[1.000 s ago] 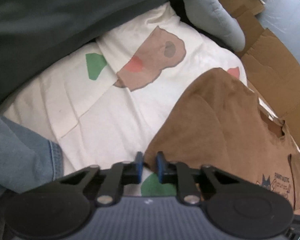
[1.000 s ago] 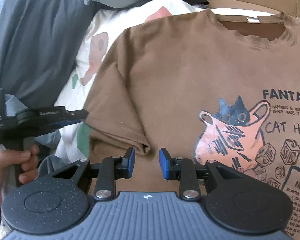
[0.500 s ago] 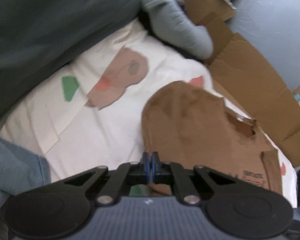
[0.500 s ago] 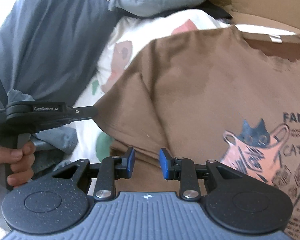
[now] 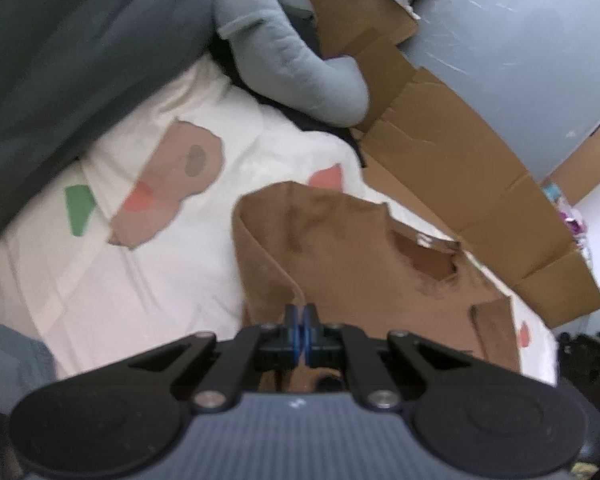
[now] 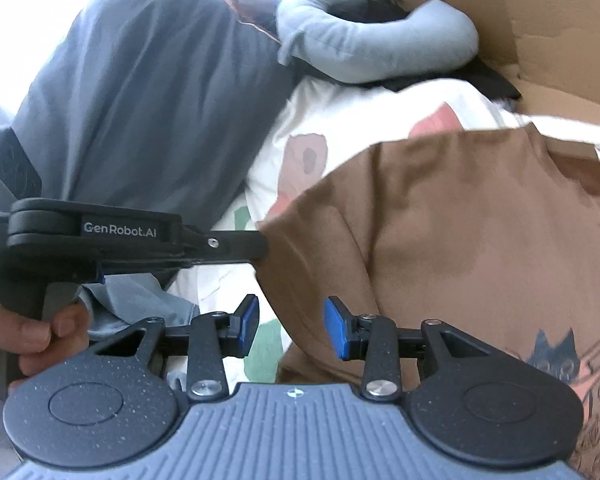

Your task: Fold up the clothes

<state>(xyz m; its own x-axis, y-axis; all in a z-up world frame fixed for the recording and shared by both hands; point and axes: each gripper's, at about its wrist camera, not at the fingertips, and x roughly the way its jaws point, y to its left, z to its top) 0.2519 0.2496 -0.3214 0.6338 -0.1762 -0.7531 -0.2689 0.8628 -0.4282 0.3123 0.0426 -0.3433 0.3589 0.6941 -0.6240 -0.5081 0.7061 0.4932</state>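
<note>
A brown T-shirt (image 5: pixel 340 248) with a cat print (image 6: pixel 552 352) lies on a white patterned bed sheet (image 5: pixel 120 264). My left gripper (image 5: pixel 302 320) is shut on the shirt's left sleeve edge and holds it lifted off the sheet; it also shows from the side in the right wrist view (image 6: pixel 260 246). My right gripper (image 6: pixel 291 326) is open, its blue pads either side of the shirt's left side edge, touching nothing that I can see.
A dark grey duvet (image 6: pixel 148 92) lies to the left. A light grey sweater sleeve (image 5: pixel 296 60) lies beyond the sheet. Flattened cardboard (image 5: pixel 480 184) runs along the right. A bit of denim (image 5: pixel 8 360) sits at lower left.
My left gripper closed on the sleeve edge and raised it, folding the sleeve over toward the shirt's body. My right gripper stayed open and shifted toward the shirt's left edge.
</note>
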